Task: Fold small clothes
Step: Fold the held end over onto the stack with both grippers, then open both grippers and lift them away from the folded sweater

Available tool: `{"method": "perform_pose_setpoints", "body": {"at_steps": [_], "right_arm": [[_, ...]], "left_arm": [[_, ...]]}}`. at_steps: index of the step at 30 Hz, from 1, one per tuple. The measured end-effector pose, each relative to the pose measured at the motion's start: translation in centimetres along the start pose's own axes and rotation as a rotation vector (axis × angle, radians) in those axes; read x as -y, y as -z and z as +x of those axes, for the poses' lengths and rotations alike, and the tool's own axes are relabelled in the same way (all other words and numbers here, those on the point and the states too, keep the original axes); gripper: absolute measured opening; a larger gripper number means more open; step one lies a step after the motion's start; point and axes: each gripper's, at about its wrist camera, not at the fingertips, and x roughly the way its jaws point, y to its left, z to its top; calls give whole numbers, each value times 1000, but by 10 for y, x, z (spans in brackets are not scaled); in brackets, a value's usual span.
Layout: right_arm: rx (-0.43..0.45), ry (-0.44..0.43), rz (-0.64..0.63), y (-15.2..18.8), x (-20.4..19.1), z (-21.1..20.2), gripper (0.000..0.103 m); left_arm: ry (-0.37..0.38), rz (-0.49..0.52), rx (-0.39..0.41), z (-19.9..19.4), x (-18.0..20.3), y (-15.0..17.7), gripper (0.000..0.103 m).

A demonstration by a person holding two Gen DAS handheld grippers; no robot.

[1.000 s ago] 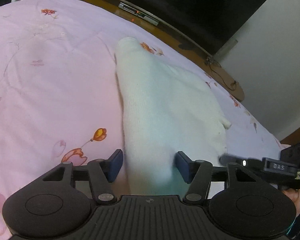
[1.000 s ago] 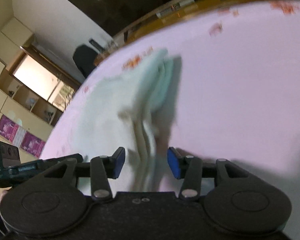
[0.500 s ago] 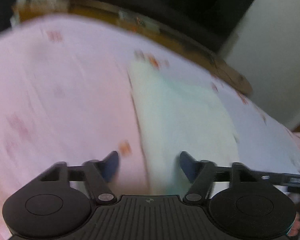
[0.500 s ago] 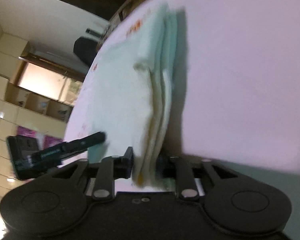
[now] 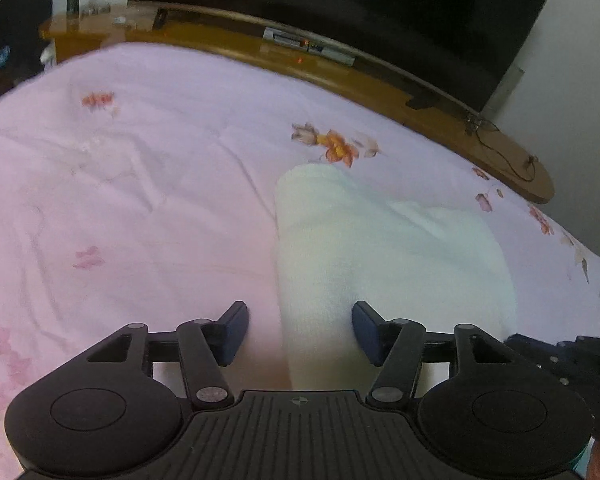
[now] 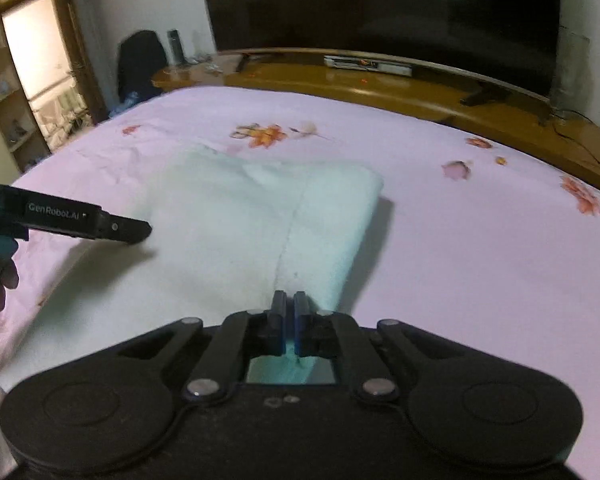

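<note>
The white garment [image 6: 256, 232] lies folded on the pink flowered bed cover [image 6: 480, 240], near its middle. The right gripper [image 6: 287, 308] is at the near edge of the garment; its fingers are pressed together, and whether cloth is caught between them I cannot tell. The left gripper [image 5: 300, 330] has its fingers apart and closing, with the near end of the garment between them, not touching. Behind the bed stand a wooden TV bench [image 6: 380, 84] and a dark television [image 6: 380, 8].

Pink bedspread [image 6: 480, 240], wooden bench [image 6: 380, 88], television [image 6: 380, 8]
</note>
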Motion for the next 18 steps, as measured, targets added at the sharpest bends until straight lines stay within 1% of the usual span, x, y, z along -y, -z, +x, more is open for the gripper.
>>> {"method": "perform_pose_setpoints", "body": {"at_steps": [2, 3, 5, 6, 7, 8, 9, 10, 12, 13, 14, 15, 16, 17, 18], "right_arm": [[0, 12, -5, 3, -3, -7, 5], [19, -4, 5, 4, -1, -17, 11], [48, -37, 22, 10, -5, -30, 14], [58, -64, 22, 14, -7, -36, 15], [52, -82, 9, 19, -15, -34, 15], [3, -70, -10, 22, -22, -24, 11], [-77, -39, -24, 28, -26, -9, 15], [-64, -30, -23, 34, -25, -4, 18], [-60, -23, 15, 31, -22, -12, 19], [-39, -26, 38, 31, -21, -22, 20], [2, -43, 58, 33, -20, -39, 25], [40, -55, 74, 37, -20, -58, 31], [58, -51, 85, 41, -21, -73, 35], [71, -45, 94, 46, -23, -90, 45], [77, -53, 101, 53, -25, -108, 52]], "left_arm": [[-8, 45, 25, -18, 6, 12, 59], [-4, 53, 32, -26, 6, 19, 59], [11, 60, 19, -32, 0, 31, 59], [7, 59, 0, -27, -3, 35, 59], [18, 38, 1, -25, -6, 36, 63], [27, 9, -3, -24, -10, 36, 66], [33, -16, -11, -26, -14, 34, 66], [32, -22, -7, -32, -14, 33, 66], [-2, 26, 53, -57, -9, 39, 66], [-20, 40, 78, -70, -6, 46, 69], [-35, 35, 97, -87, -5, 56, 83], [-43, 28, 112, -101, -4, 65, 90], [-49, 30, 138, -118, 0, 76, 98], [-58, 41, 161, -136, 6, 88, 102], [-71, 57, 170, -153, 13, 101, 103]]}}
